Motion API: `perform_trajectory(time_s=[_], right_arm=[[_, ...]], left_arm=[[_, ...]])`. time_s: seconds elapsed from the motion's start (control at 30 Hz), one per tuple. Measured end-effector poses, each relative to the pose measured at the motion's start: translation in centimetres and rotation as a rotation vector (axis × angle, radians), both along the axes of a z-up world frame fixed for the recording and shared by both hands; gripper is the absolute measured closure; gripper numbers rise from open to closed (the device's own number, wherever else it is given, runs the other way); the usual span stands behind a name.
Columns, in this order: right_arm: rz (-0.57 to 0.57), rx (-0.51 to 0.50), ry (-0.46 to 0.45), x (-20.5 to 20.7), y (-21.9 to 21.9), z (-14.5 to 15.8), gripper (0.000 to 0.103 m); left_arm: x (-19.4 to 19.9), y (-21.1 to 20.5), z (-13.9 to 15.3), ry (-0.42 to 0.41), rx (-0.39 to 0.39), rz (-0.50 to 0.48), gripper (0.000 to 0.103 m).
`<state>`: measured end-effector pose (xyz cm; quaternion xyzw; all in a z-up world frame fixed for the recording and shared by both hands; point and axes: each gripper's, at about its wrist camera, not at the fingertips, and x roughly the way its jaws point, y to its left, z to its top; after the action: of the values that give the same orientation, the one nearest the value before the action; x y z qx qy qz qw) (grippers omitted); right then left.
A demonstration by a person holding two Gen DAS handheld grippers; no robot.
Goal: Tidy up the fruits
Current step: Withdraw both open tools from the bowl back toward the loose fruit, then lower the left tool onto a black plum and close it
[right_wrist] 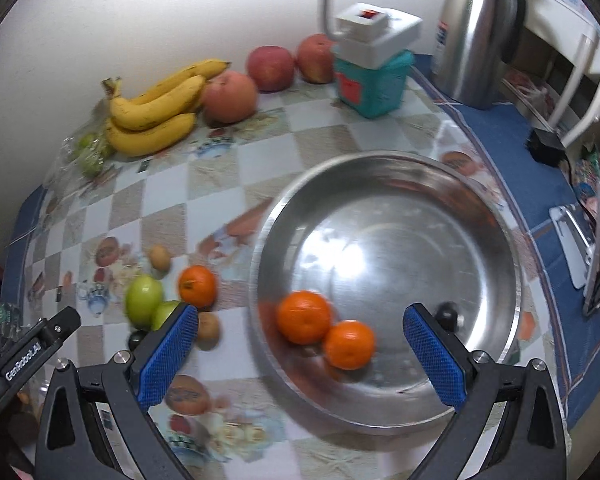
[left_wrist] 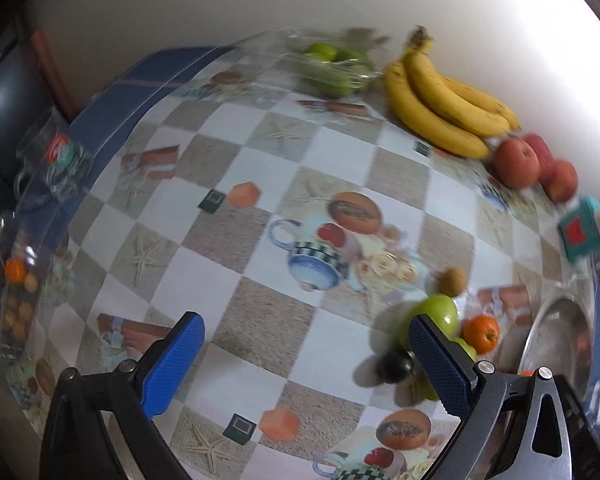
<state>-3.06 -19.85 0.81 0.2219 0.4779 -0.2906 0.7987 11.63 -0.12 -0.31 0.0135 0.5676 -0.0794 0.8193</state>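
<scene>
A steel bowl on the patterned table holds two oranges and a small dark fruit. My right gripper is open and empty, hovering over the bowl's near side. Left of the bowl lie an orange, green apples, kiwis and a dark fruit. My left gripper is open and empty above the table; the green apple, orange, kiwi and dark fruit sit by its right finger.
Bananas, red apples and a bag of green fruit line the wall. A teal box, steel thermos and glass mugs stand at the table's edges.
</scene>
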Motion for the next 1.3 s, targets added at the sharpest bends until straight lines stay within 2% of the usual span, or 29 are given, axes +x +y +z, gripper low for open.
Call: perform_trajectory(time_s=[0.13, 0.3, 0.5, 0.77, 0.83, 0.97, 1.13, 1.23, 1.3], right_arm=[[0.067, 0.011, 0.013, 1.9, 1.8, -0.4, 0.001], [0.125, 0.029, 0.017, 3.4, 3.0, -1.3, 0.001], [0.148, 0.073, 0.017, 3.9, 2.9, -2.5, 0.001], [0.118, 0.014, 0.043, 2.9, 1.7, -2.1, 0.001], [0.105, 0.011, 0.052, 2.6, 1.4, -2.1, 0.001], [0.084, 0.018, 0.048, 2.0, 0.8, -2.0, 0.001], [0.069, 0.028, 0.037, 1.7, 0.6, -1.8, 0.001], [0.069, 0.030, 0.039, 1.7, 0.6, -1.8, 0.001], [0.071, 0.033, 0.042, 1.7, 0.6, -1.8, 0.001]], left_arm=[[1.0, 1.4, -0.5, 0.011, 0.010, 0.054, 0.000], [1.8, 2.2, -1.0, 0.027, 0.003, 0.071, 0.000], [1.9, 1.1, -2.0, 0.079, -0.018, 0.025, 0.000], [0.9, -1.6, -3.7, 0.157, -0.039, -0.067, 0.003], [0.7, -1.8, -4.1, 0.182, -0.052, -0.075, 0.015], [0.2, -2.2, -4.2, 0.203, -0.083, -0.097, 0.018], [-0.3, -3.2, -4.4, 0.233, -0.120, -0.144, 0.037], [-0.6, -3.6, -4.5, 0.249, -0.142, -0.163, 0.045], [-0.5, -3.7, -4.6, 0.248, -0.143, -0.169, 0.046]])
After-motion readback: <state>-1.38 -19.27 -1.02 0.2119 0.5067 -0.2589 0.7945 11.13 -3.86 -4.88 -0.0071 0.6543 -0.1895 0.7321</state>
